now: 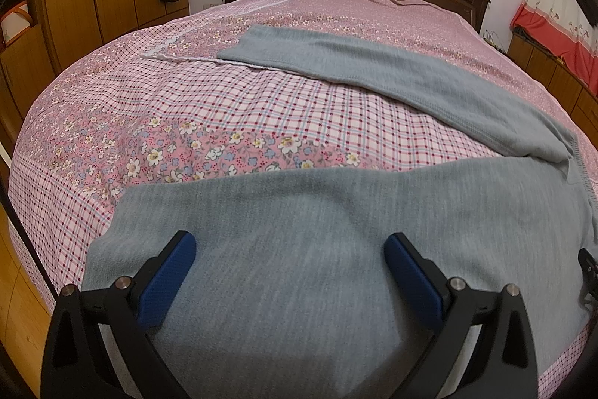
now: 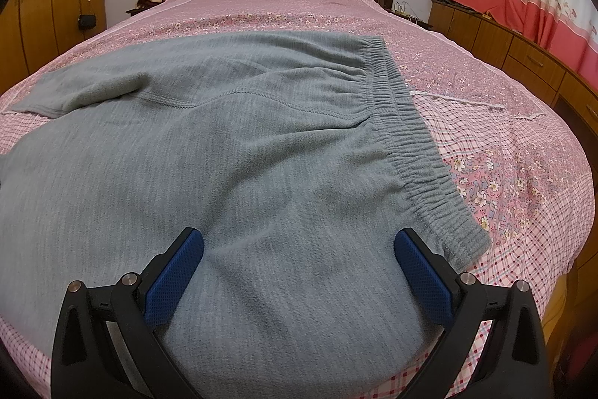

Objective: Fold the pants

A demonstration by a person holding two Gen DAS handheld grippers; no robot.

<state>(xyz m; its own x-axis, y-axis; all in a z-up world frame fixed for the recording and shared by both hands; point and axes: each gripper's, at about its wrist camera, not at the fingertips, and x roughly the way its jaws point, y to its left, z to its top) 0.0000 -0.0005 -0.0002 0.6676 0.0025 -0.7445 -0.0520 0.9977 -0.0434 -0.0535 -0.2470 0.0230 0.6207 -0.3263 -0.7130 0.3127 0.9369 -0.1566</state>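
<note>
Grey pants [image 2: 231, 152] spread flat, legs apart.

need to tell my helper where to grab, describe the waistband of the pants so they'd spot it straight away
Start from the big bed with the pink floral and plaid cover; grey pants lie spread across its near end. The waistband is their right-hand edge in the right wrist view, running away from the camera. Unlike the smooth fabric beside it, it is a gathered, ribbed elastic strip.
</note>
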